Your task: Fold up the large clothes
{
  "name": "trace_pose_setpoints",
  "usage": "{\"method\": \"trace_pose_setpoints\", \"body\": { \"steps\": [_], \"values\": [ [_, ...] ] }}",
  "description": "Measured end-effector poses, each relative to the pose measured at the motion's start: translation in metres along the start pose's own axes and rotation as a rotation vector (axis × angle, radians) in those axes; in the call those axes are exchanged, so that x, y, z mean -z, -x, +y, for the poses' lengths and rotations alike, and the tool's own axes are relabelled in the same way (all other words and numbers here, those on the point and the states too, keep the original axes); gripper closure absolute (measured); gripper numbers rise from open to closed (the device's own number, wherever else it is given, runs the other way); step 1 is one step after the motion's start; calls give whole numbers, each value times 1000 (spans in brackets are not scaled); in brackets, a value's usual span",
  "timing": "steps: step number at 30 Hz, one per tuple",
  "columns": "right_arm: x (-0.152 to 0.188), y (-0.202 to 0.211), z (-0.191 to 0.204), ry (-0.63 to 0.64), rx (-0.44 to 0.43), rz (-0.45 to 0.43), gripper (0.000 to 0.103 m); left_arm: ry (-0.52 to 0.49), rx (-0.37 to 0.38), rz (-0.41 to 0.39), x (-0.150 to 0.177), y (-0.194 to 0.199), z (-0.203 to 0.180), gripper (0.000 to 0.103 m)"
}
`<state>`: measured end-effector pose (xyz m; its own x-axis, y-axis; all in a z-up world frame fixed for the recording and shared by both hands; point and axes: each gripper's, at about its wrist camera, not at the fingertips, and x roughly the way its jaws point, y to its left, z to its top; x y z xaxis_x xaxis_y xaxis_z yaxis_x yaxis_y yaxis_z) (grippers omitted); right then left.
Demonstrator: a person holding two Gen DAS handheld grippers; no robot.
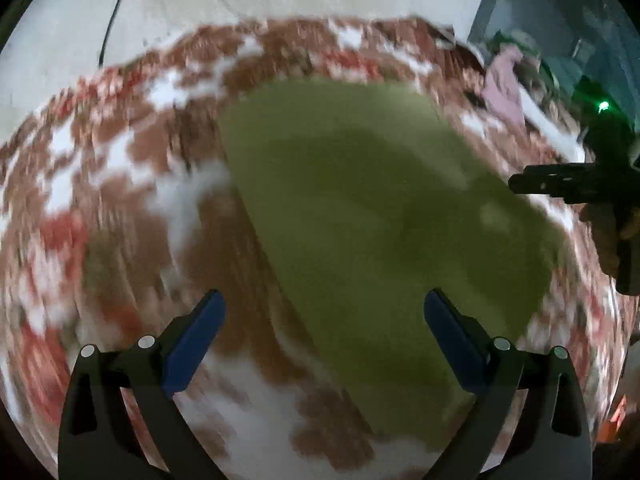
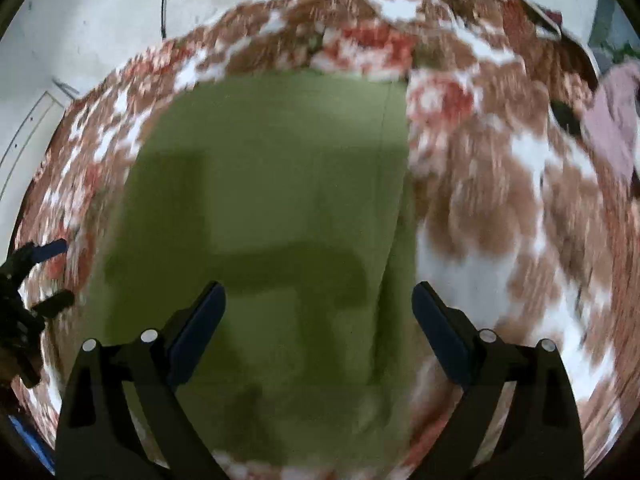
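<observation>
Both claws, left (image 1: 324, 308) and right (image 2: 319, 300), hang released above the green cloth (image 2: 272, 184) lying flat on the patterned spread (image 2: 500, 200).

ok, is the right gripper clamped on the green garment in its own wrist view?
No. The right gripper has its jaws spread wide above the green garment, with nothing held between them.

The olive-green cloth garment (image 2: 260, 200) is seen as matt, smooth fabric. The brown, red and white patterned cloth cover (image 2: 500, 220) beneath appears matt; its weave is blurred. At 6 o'clock, matt black plastic gripper arms with dark-blue matt pads (image 1: 194, 344) are shown.
</observation>
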<state>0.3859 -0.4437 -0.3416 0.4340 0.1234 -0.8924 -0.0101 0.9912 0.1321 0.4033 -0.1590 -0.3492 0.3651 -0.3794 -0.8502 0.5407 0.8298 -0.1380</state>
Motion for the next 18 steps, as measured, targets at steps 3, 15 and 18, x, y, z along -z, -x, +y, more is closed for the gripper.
{"method": "trace_pose_setpoints", "body": {
  "steps": [3,15,18],
  "values": [
    [36,-17,4,30,73,37,10,82,-3,-14,25,-6,6,4],
    [33,11,-55,-6,-3,34,11,122,70,24,-4,10,12,5],
    [15,18,-72,-114,-148,68,15,203,166,-28,-32,28,23,5]
  ]
}}
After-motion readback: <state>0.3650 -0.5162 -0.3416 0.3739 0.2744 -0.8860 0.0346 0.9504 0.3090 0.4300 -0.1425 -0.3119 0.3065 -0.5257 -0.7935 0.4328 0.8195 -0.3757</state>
